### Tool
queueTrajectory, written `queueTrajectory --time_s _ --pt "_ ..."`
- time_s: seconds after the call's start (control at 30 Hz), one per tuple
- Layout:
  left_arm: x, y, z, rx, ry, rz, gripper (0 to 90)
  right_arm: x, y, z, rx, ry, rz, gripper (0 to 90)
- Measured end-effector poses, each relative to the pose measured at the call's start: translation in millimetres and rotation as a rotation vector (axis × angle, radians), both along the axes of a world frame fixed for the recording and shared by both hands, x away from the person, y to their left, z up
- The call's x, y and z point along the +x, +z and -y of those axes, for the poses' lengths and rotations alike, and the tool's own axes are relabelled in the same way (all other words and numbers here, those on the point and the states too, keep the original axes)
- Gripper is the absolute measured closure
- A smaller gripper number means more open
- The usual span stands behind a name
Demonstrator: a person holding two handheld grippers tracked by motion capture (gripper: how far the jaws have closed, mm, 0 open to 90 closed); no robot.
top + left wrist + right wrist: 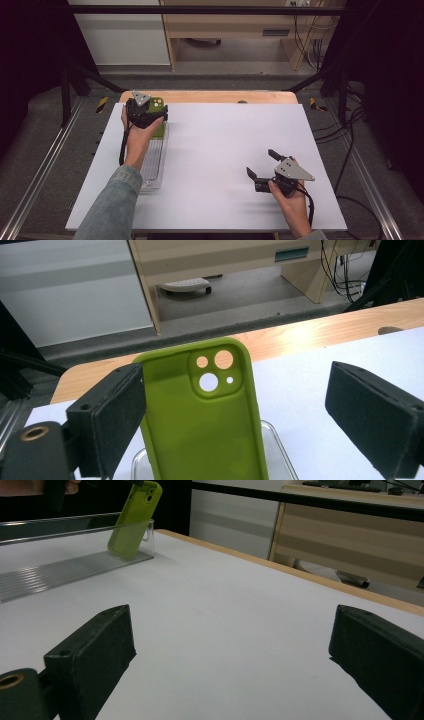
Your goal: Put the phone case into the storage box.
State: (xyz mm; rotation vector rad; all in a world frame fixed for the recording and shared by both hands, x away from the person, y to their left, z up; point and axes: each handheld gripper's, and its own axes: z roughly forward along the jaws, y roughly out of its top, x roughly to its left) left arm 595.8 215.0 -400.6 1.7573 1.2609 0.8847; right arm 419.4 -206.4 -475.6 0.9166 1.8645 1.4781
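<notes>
Lime-green phone case (200, 425), clear ribbed tray (152, 167), white table (225, 150).

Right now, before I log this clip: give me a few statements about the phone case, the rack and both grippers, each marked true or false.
1. The green phone case stands tilted in the clear ribbed rack. True.
2. The left gripper is clamped on the case. False: its jaws stand apart, and a wide gap shows on one side.
3. The right gripper holds a second case. False: its open jaws have nothing between them, above the white board.
4. The case has camera cutouts near its top. True.
5. The rack lies at the board's right edge. False: it lies along the left.
</notes>
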Motion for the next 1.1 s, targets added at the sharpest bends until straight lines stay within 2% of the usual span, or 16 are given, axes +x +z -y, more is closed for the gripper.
queueTrajectory --time_s 0.33,1.1 --pt "-4.5 -0.3 3.0 0.005 -0.024 -0.014 8.6 -0.1 -0.2 -0.8 -0.002 0.003 -0.002 4.6" --pt "-21.5 0.8 16.9 0.002 -0.128 -0.009 3.5 -0.5 -0.3 -2.3 -0.013 0.016 0.0 4.5"
